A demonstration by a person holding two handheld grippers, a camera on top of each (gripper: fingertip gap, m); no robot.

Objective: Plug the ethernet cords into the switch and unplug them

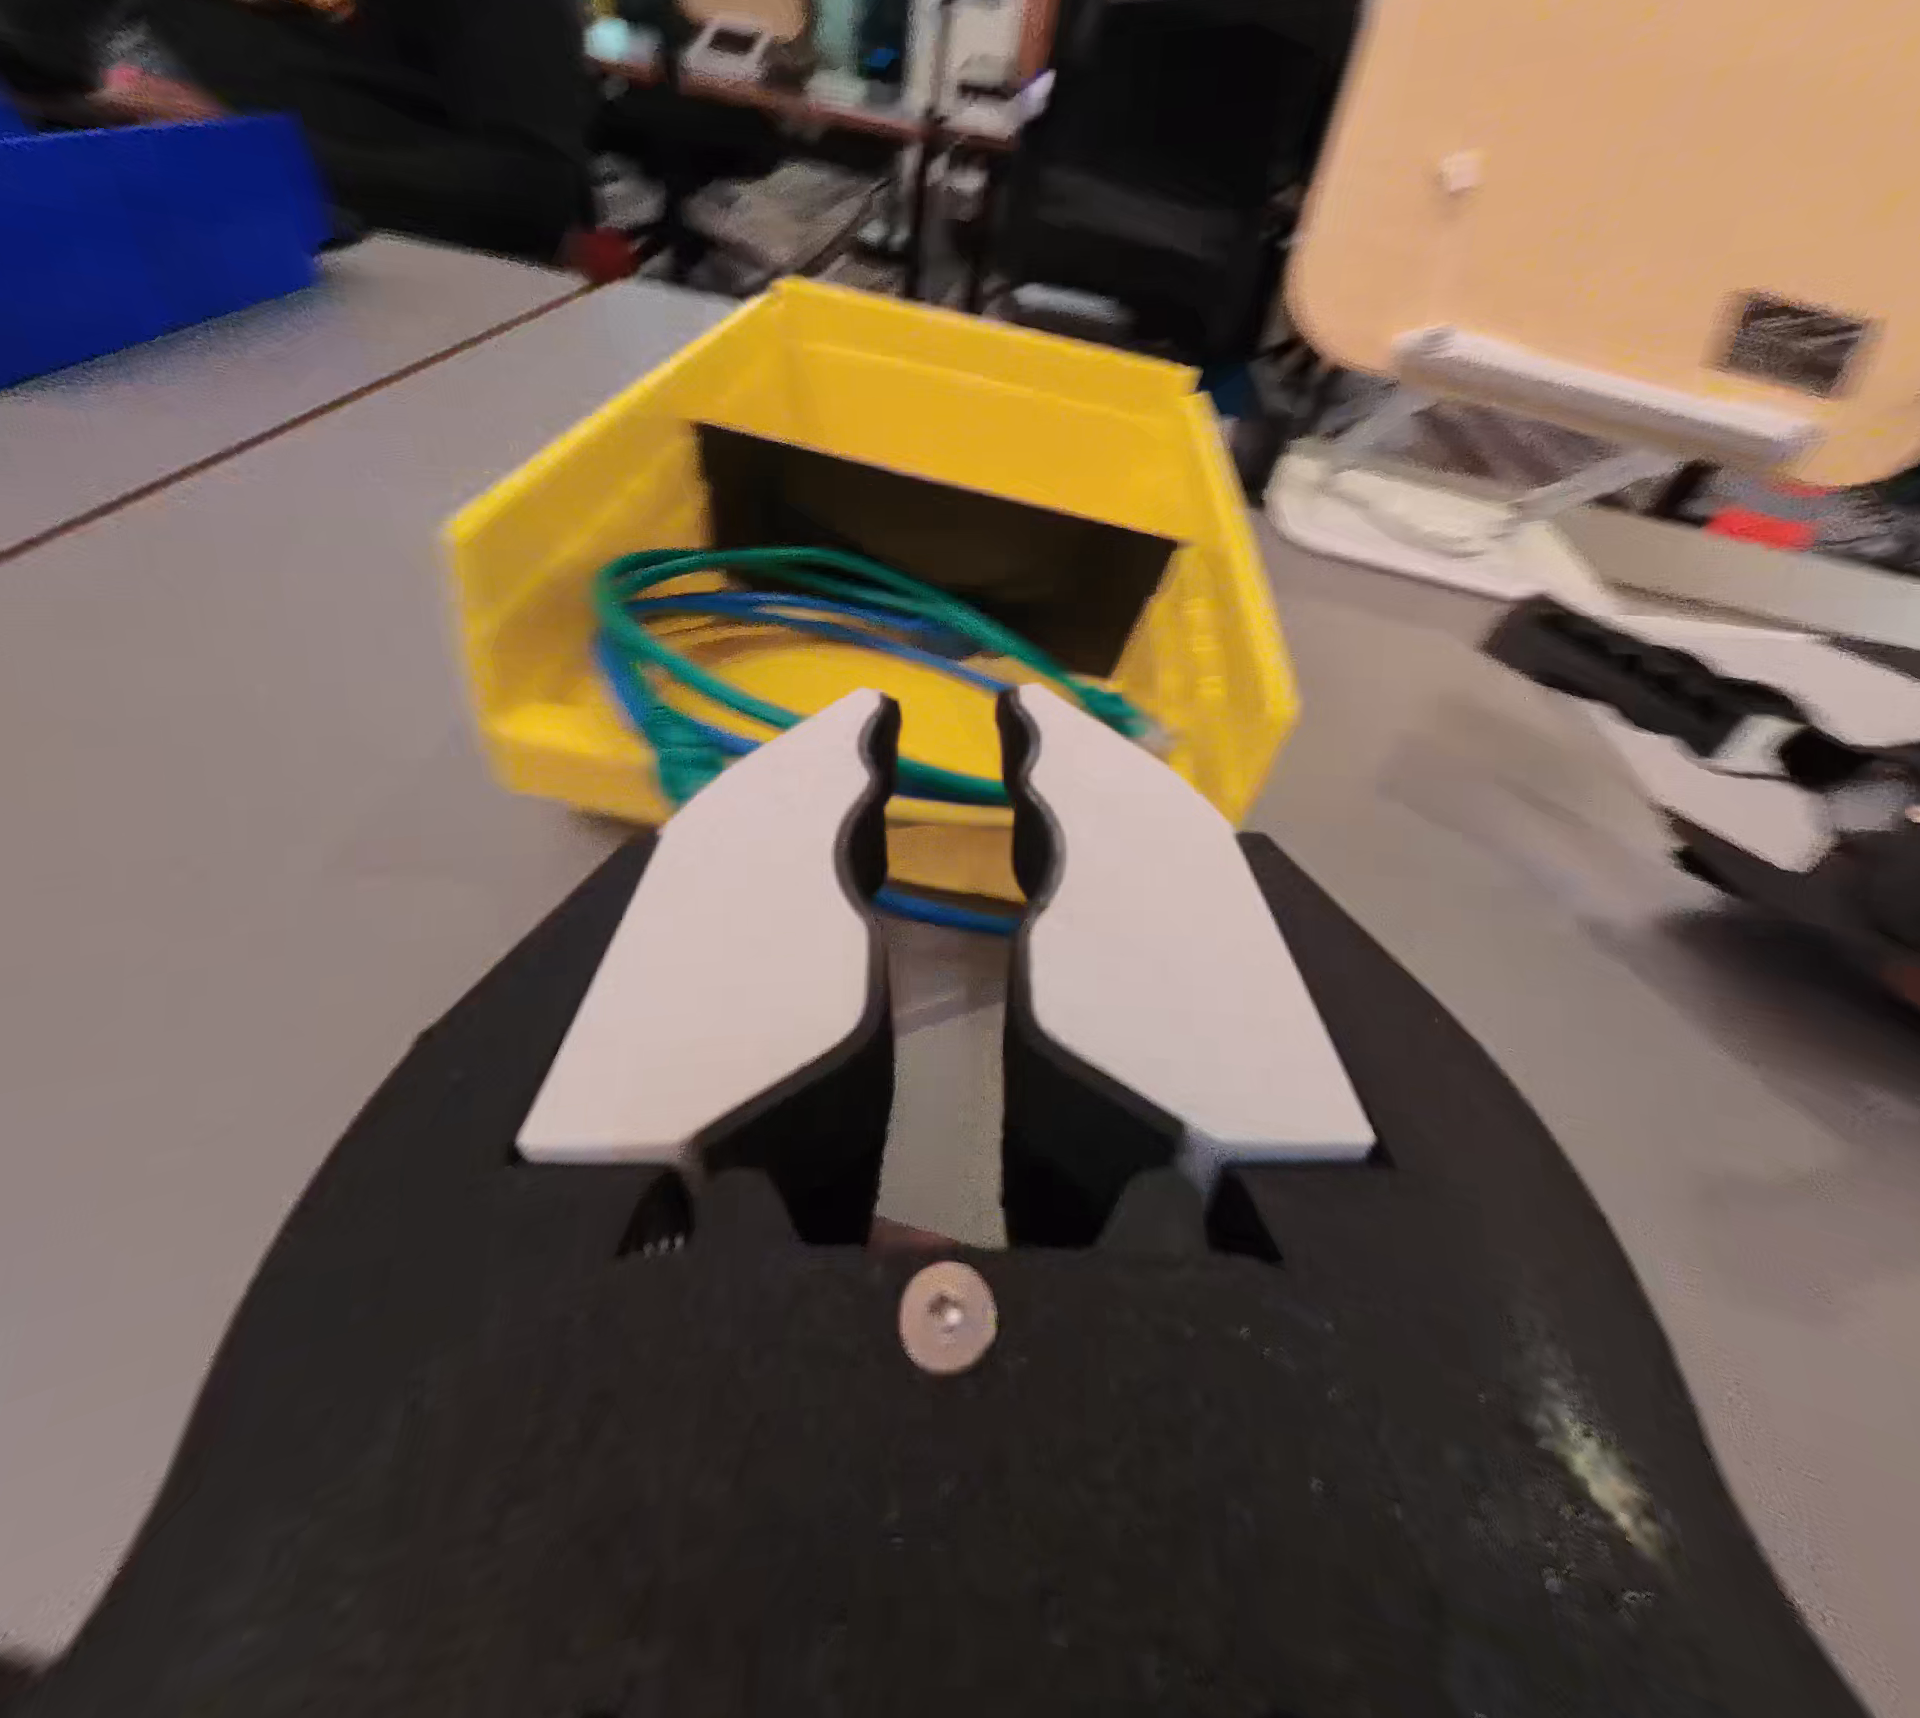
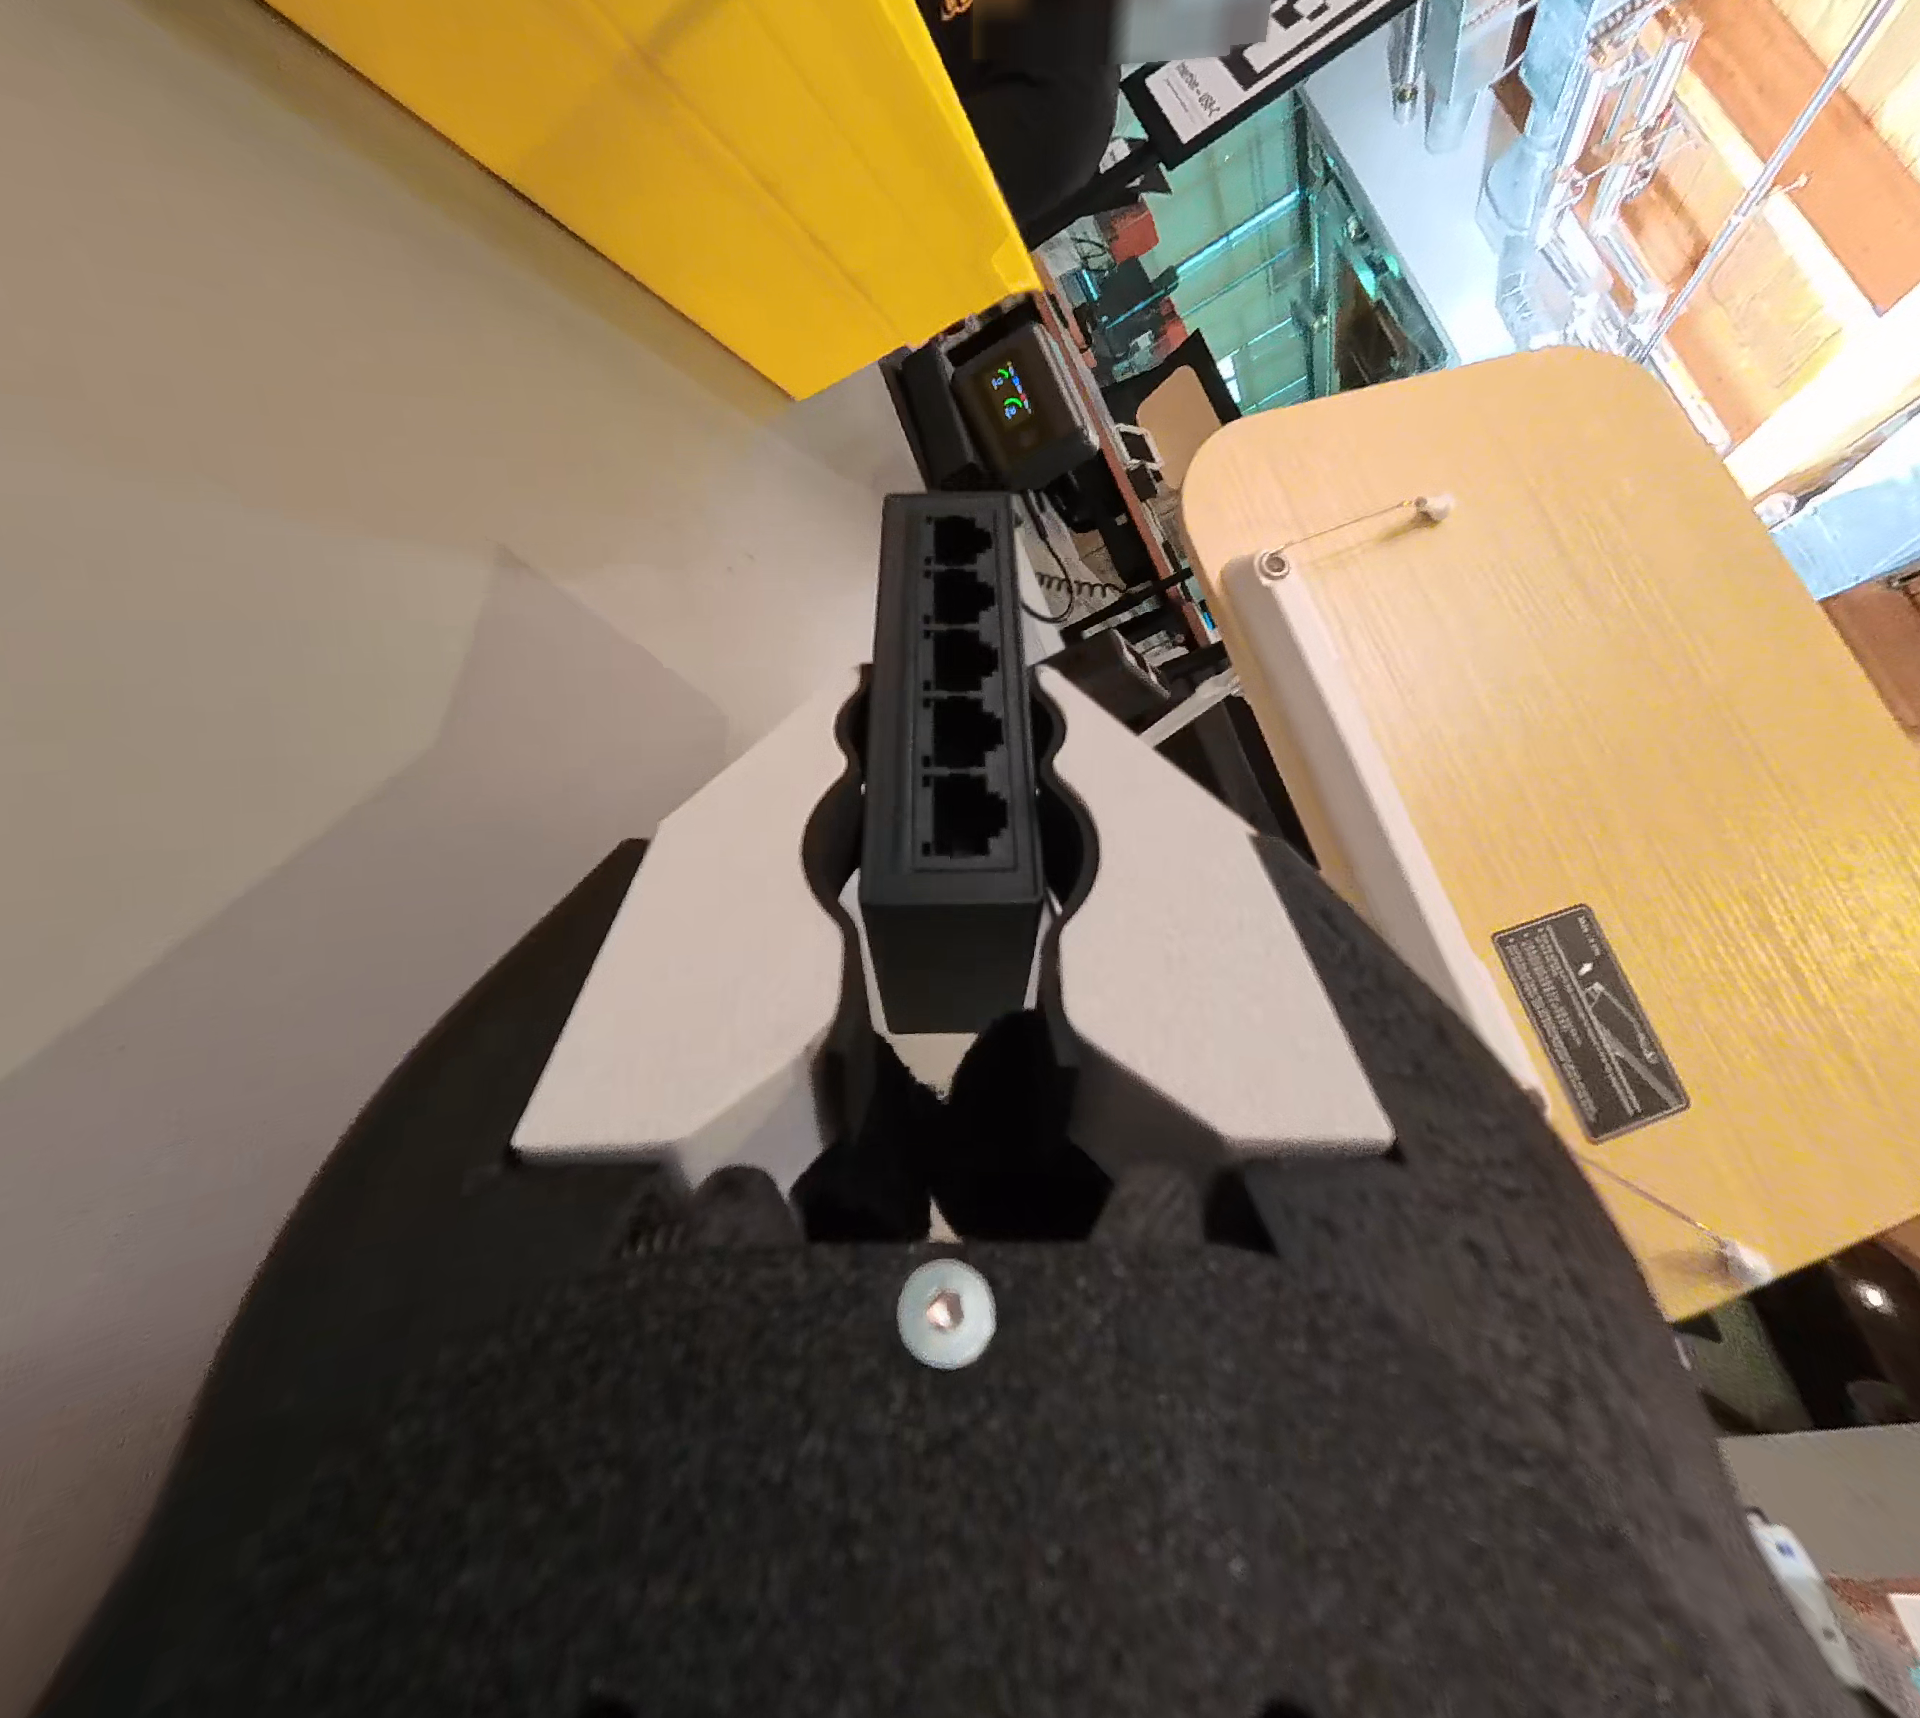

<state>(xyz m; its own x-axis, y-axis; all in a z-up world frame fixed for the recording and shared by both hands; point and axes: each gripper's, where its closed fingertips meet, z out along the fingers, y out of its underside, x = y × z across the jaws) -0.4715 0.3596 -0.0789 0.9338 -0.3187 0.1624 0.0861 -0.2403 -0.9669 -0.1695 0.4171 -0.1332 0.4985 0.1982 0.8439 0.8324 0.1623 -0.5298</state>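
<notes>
Basically, right gripper (image 2: 948,775) clamps the black switch (image 2: 951,764) mid-frame, all five ports empty. Left gripper (image 1: 945,723) gapes, empty, aimed at green cord (image 1: 831,572) and blue cord (image 1: 821,614) coiled in the yellow bin (image 1: 1039,401). Risk: tangled loops lifting together; switch twisting when pushed. Plugs blurred; switch's rear hidden.

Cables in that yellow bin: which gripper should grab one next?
Probably the left gripper: open, empty, pointed at the green cable in the yellow bin. The right gripper is shut on the switch.
</notes>
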